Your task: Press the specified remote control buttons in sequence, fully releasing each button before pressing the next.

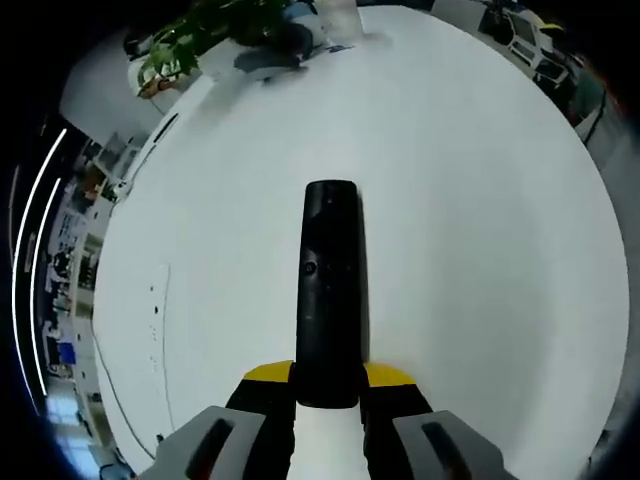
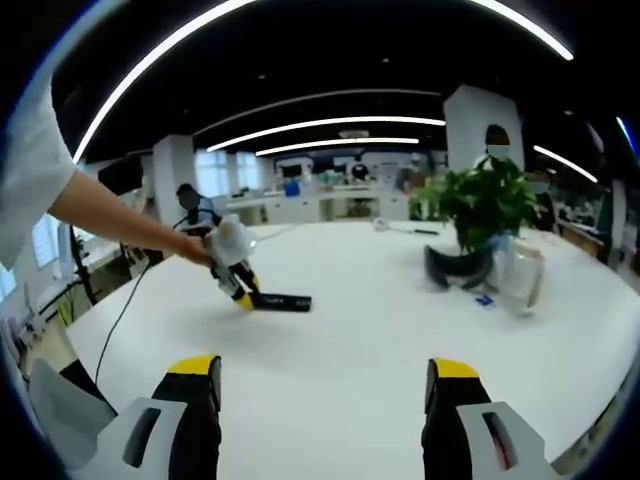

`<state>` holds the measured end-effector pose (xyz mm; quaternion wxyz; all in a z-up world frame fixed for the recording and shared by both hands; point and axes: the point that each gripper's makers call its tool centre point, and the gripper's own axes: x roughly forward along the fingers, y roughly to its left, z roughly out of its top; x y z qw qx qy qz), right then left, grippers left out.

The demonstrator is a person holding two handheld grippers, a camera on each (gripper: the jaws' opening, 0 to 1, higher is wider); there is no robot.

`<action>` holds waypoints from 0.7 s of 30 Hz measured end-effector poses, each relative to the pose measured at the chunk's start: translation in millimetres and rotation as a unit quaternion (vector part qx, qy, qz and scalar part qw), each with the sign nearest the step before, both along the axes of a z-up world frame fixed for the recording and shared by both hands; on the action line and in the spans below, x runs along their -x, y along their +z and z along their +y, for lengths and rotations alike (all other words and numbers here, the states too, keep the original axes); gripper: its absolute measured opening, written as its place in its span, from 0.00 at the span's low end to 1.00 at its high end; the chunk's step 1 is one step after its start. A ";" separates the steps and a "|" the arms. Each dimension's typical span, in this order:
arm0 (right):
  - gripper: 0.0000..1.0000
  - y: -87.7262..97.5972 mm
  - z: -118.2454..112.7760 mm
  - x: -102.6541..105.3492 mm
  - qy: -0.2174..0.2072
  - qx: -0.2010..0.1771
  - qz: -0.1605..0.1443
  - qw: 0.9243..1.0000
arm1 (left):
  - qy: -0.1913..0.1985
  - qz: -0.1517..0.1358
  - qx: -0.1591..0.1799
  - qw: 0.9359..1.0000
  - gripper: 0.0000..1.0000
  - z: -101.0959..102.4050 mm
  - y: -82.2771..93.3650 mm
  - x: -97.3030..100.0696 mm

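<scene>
A long black remote control [image 1: 330,290] lies over the white table [image 1: 490,220], pointing away from me. My left gripper [image 1: 328,388] is shut on its near end, a yellow-tipped finger on each side. In the right gripper view the same remote [image 2: 282,301] rests flat on the table [image 2: 350,350] to the far left, with the left gripper [image 2: 240,290] clamped on one end and a person's arm reaching in from the left. My right gripper [image 2: 325,385] stands open well above the table's near part, nothing between its fingers, far from the remote.
A potted green plant [image 2: 482,205] in a dark pot [image 2: 458,268] and a clear cup [image 2: 520,278] stand at the right. The same plant [image 1: 205,35] and cup [image 1: 342,22] sit at the table's far edge. A thin cable [image 2: 128,305] hangs off the left edge.
</scene>
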<state>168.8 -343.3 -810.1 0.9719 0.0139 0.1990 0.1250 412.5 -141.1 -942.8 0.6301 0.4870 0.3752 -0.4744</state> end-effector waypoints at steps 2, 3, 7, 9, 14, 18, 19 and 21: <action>0.83 -0.5 -0.2 -0.3 0.000 0.000 0.001 1.000 | -0.002 0.010 0.006 1.000 0.24 0.6 -1.0 -0.1; 0.83 -0.7 0.0 -0.4 0.000 0.000 0.002 1.000 | -0.004 0.017 0.011 1.000 0.24 0.6 -1.5 -0.2; 0.82 -0.2 3.3 -0.3 0.007 0.002 0.001 1.000 | -0.004 0.019 0.023 1.000 0.25 1.0 -1.6 -1.0; 0.82 0.9 4.0 -0.3 0.009 0.003 -0.002 1.000 | -0.004 -0.008 0.028 1.000 0.31 1.2 0.8 -6.1; 0.83 2.9 3.1 -0.6 0.007 0.001 -0.007 1.000 | 0.045 -0.037 0.041 0.997 0.34 4.8 3.6 -10.8; 0.83 4.6 2.4 -0.9 0.005 0.000 -0.012 1.000 | 0.131 -0.048 0.085 0.987 0.39 13.1 5.3 -13.4; 0.83 5.0 2.7 -0.9 0.006 0.001 -0.014 1.000 | 0.144 -0.051 0.093 0.984 0.40 14.6 5.9 -14.3; 0.83 5.7 3.7 -0.9 0.008 0.002 -0.015 1.000 | 0.182 -0.061 0.109 0.975 0.44 19.8 7.4 -16.6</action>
